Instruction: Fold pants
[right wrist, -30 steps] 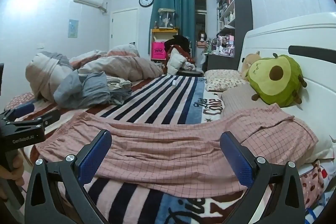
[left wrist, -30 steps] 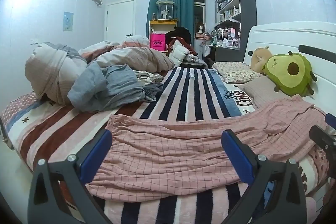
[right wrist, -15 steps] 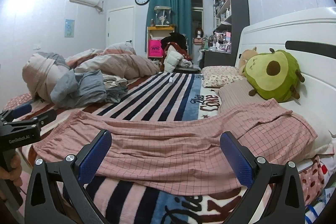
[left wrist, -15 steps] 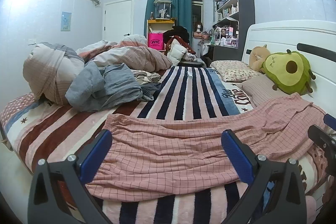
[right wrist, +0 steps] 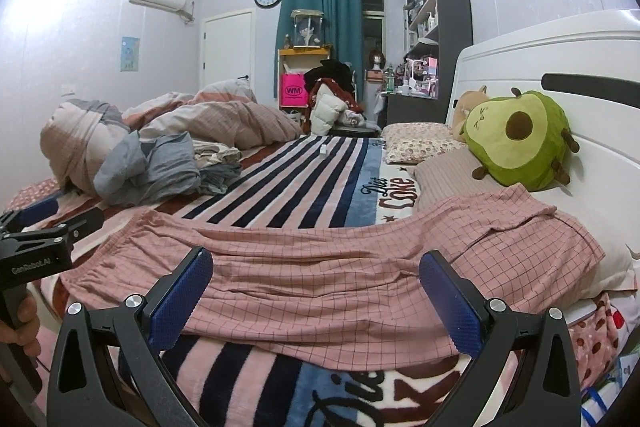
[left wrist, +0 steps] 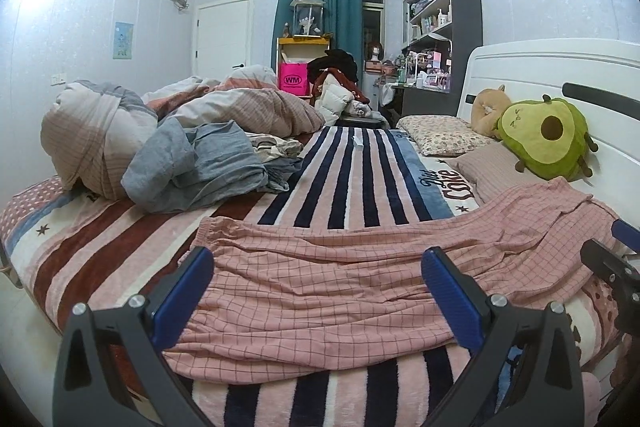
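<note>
Pink checked pants (left wrist: pixel 340 279) (right wrist: pixel 340 263) lie spread flat across the near part of the striped bed blanket, waistband at the left, leg ends draped up over a pillow at the right. My left gripper (left wrist: pixel 318 301) hovers open above the near edge of the pants toward the waistband side, nothing between its blue pads. Over the middle of the pants my right gripper (right wrist: pixel 316 297) is open too, holding nothing. The left gripper also shows at the left edge of the right wrist view, with a hand on its handle.
A crumpled duvet (left wrist: pixel 100 139) and a pile of grey-blue clothes (left wrist: pixel 200 167) fill the far left of the bed. An avocado plush (right wrist: pixel 516 139) and pillows lean on the white headboard (right wrist: pixel 560 47) at right. The striped blanket (left wrist: pixel 360 179) stretches beyond the pants.
Both grippers have drifted slightly, with the view shifting a little over the pants. The pants lie as before and both grippers stay open.
</note>
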### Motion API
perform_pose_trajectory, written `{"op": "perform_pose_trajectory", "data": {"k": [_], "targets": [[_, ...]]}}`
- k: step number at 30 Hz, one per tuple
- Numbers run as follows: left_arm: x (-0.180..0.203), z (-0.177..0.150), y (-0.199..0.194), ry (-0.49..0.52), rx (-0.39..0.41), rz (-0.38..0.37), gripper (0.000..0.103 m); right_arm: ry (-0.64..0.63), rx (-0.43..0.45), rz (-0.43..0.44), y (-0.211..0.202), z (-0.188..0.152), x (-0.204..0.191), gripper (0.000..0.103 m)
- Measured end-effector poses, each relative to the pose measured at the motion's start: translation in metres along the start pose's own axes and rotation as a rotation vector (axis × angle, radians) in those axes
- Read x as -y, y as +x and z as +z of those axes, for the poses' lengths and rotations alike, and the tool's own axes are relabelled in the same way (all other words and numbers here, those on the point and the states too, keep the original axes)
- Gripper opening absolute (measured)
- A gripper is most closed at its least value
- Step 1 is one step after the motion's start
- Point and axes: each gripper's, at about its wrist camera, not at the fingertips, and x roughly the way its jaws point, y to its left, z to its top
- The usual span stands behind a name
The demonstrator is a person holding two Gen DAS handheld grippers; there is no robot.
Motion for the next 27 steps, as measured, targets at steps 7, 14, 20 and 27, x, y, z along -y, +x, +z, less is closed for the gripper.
{"op": "perform_pose_trajectory", "data": {"k": [7, 14, 20, 27], "targets": [[0.0009, 0.0005, -0.0015, 0.0, 0.001, -0.003, 0.102, 0.002, -0.001, 0.001, 0.0001, 0.0, 0.0003, 0.103], [0.0023, 0.0008, -0.0016, -0.001, 0.002, -0.011, 0.102, -0.006, -0.006, -0.018, 0.0011, -0.0021, -0.0002, 0.103], [0.0036, 0.0004, -0.0012, 0.001, 0.0, -0.013, 0.102, -0.002, -0.01, -0.016, 0.0018, -0.0041, -0.0015, 0.103], [0.0011, -0.0004, 0.0005, -0.004, -0.003, -0.012, 0.102, 0.001, -0.015, -0.013, 0.0032, -0.0041, -0.0015, 0.103]]}}
